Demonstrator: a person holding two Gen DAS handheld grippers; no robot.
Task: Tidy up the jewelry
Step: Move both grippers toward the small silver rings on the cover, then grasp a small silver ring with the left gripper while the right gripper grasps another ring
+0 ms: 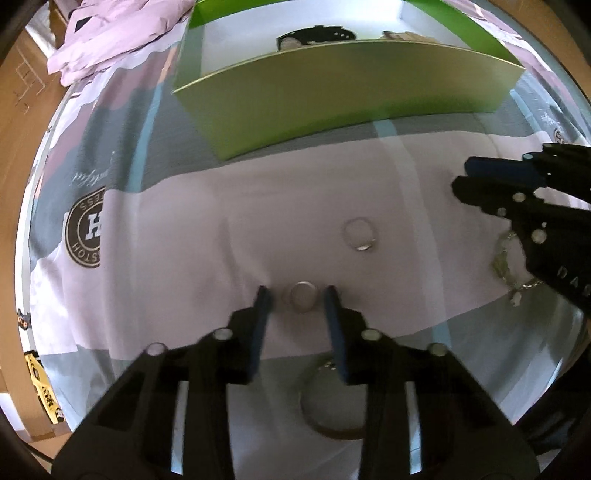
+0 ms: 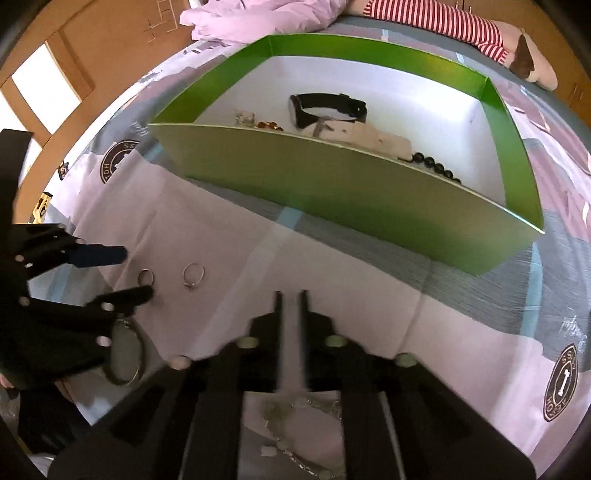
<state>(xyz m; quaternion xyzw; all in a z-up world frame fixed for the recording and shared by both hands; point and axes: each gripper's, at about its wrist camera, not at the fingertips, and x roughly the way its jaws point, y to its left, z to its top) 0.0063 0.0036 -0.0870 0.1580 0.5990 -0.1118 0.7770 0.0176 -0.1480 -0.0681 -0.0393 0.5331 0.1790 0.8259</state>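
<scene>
A plain silver ring (image 1: 303,296) lies on the pink bedsheet between the open fingers of my left gripper (image 1: 300,295); it also shows in the right wrist view (image 2: 145,276). A second ring with a stone (image 1: 360,233) (image 2: 193,275) lies beyond it. A silver bangle (image 1: 332,413) (image 2: 125,354) lies under the left gripper. A silver chain bracelet (image 1: 508,264) (image 2: 291,421) lies under my right gripper (image 2: 290,295), whose fingers stand nearly shut with nothing between them. The green box (image 2: 332,184) (image 1: 332,107) holds a black watch (image 2: 325,107), black beads (image 2: 432,162) and other pieces.
A crumpled pink quilt (image 2: 258,18) lies behind the box. A striped plush toy (image 2: 461,26) lies at the back right. A wooden wall (image 1: 22,92) runs along the left of the bed.
</scene>
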